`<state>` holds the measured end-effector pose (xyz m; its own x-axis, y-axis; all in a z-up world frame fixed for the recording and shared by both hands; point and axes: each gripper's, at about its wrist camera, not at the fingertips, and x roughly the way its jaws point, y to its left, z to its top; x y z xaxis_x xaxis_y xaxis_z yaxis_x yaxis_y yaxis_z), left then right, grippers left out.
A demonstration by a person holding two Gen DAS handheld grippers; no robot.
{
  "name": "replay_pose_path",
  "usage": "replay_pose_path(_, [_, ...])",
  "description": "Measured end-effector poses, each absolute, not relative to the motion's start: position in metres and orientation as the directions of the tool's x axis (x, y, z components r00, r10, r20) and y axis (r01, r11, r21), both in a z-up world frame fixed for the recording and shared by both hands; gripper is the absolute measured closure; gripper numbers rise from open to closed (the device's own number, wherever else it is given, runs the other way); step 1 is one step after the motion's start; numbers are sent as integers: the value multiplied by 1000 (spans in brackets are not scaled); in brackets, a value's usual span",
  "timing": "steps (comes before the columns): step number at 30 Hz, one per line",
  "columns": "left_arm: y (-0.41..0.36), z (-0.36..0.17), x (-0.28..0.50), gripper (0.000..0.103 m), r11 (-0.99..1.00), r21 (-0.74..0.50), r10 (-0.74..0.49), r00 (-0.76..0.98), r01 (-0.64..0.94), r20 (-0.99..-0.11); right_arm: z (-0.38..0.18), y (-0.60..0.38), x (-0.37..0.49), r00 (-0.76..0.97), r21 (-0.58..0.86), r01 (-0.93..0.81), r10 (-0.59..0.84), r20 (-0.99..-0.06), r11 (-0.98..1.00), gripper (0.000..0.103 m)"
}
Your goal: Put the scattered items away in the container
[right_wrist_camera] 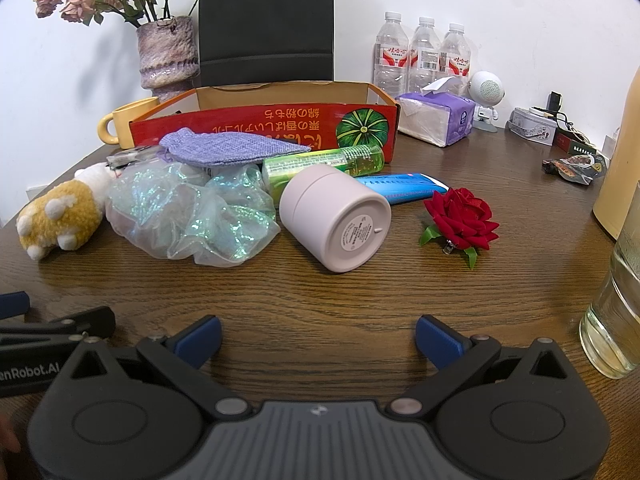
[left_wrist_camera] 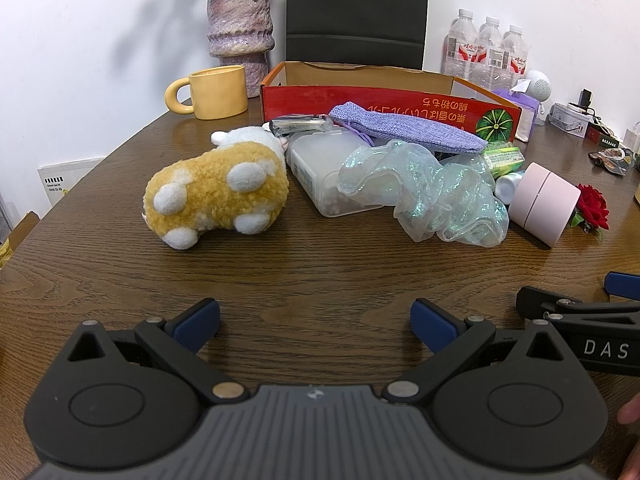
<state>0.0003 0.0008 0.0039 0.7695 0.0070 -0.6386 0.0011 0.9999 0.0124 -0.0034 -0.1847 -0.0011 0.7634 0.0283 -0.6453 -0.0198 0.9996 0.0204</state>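
Note:
A red cardboard box (left_wrist_camera: 360,98) (right_wrist_camera: 248,120) with an open top stands at the back of the wooden table. In front of it lies a pile: a yellow and white plush toy (left_wrist_camera: 218,192) (right_wrist_camera: 60,212), a frosted plastic case (left_wrist_camera: 320,168), a shiny gauze scrunchie (left_wrist_camera: 424,192) (right_wrist_camera: 192,216), a purple knit pouch (left_wrist_camera: 404,126) (right_wrist_camera: 228,146), a green bottle (right_wrist_camera: 324,162), a pink round jar (right_wrist_camera: 334,216) (left_wrist_camera: 544,202) on its side, a blue tube (right_wrist_camera: 400,186) and a red rose clip (right_wrist_camera: 460,218). My left gripper (left_wrist_camera: 316,324) and right gripper (right_wrist_camera: 318,340) are open and hold nothing, short of the pile.
A yellow mug (left_wrist_camera: 212,92) and a purple vase (left_wrist_camera: 240,36) stand at the back left. Three water bottles (right_wrist_camera: 420,52), a tissue pack (right_wrist_camera: 438,116) and small clutter sit at the back right. A glass of water (right_wrist_camera: 616,308) stands close on the right.

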Motion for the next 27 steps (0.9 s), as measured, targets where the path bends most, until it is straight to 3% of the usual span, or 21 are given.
replay_pose_path(23, [6,11,-1,0,1000,1,-16,785,21,-619,0,-186,1,759,20,-40,44,-649,999,0])
replay_pose_path(27, [23,29,-2,0,999,-3,-39,829,45,-557,10,-177,1,739,-11,-138,96,-667,990,19])
